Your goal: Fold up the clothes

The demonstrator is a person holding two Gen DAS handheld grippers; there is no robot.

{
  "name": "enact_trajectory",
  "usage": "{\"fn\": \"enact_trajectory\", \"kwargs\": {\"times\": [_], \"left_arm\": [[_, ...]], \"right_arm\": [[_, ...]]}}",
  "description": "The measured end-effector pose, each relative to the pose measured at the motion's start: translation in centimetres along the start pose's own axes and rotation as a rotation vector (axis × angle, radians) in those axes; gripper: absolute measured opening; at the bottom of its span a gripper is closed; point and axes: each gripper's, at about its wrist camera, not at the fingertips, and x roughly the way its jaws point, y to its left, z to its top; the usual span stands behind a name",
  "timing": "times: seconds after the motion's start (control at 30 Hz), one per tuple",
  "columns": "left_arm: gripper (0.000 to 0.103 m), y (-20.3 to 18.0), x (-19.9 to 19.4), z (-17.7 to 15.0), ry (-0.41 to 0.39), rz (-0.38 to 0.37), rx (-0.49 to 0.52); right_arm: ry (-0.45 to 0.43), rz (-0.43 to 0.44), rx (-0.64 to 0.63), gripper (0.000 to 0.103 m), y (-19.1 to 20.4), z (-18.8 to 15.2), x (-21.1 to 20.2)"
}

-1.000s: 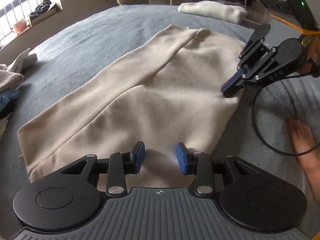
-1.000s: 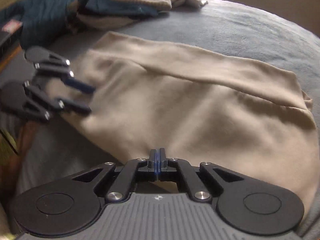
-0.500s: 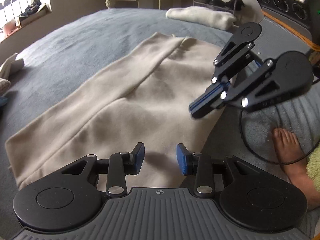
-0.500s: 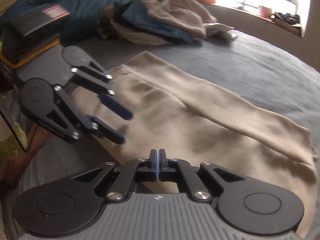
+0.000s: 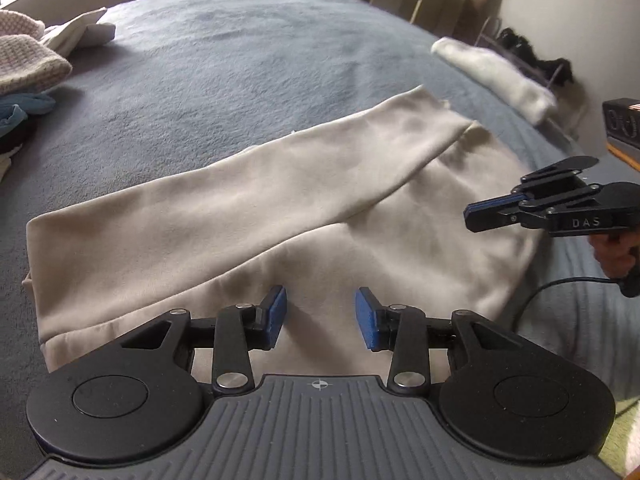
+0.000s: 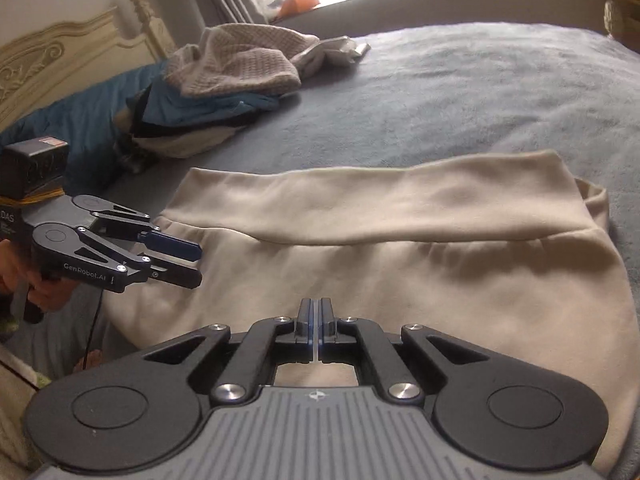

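1. Two handheld grippers hang above a beige garment [image 5: 280, 216] that lies flat on a grey-blue bedcover [image 5: 224, 60], one long strip of it folded across the wider part.
2. At the far left of the left wrist view, a heap of other clothes [image 5: 24, 80] sits on the bedcover, well apart from the garment: a knitted beige piece on top, blue and dark pieces beneath.
3. The left gripper [image 5: 321, 317] is low in the middle of that view, over the near edge of the garment. Its jaws stand apart, having just opened a little further, with nothing between the blue pads [image 5: 276, 316]; whether they touch the cloth below cannot be told.
4. Further right, the right gripper [image 5: 474, 213] lies nearly level beside the garment's right edge, its jaws pressed together and empty. A hand [image 5: 612, 248] grips its handle, and a black cable [image 5: 560, 284] trails down from it.
5. At the far right, behind the garment, a white folded cloth [image 5: 500, 72] lies near the edge of the bed.
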Motion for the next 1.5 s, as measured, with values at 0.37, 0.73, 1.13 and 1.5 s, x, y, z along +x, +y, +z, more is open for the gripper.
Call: {"fn": "enact_trajectory", "kwargs": {"times": [0.37,0.73,1.13,1.5], "left_arm": [[0.062,-1.8,2.0,1.0,0.069,0.12,-0.013],[0.064,-2.5,2.3,1.4,0.103,0.169,-0.012],[0.066,-3.0,2.4,1.6,0.116,0.196,-0.012],[0.067,-2.8,2.5,1.4,0.107,0.196,-0.01]], "right_arm": [[-0.104,-0.093,0.221,0.0,-6.1,3.0,-0.4],[-0.162,-0.105,0.269,0.0,-9.5,4.2,2.6],[-0.238,-0.106,0.3,0.0,-8.0,5.5,1.7],[-0.232,-0.242,0.386,0.0,-10.0,6.8,5.1]]}}
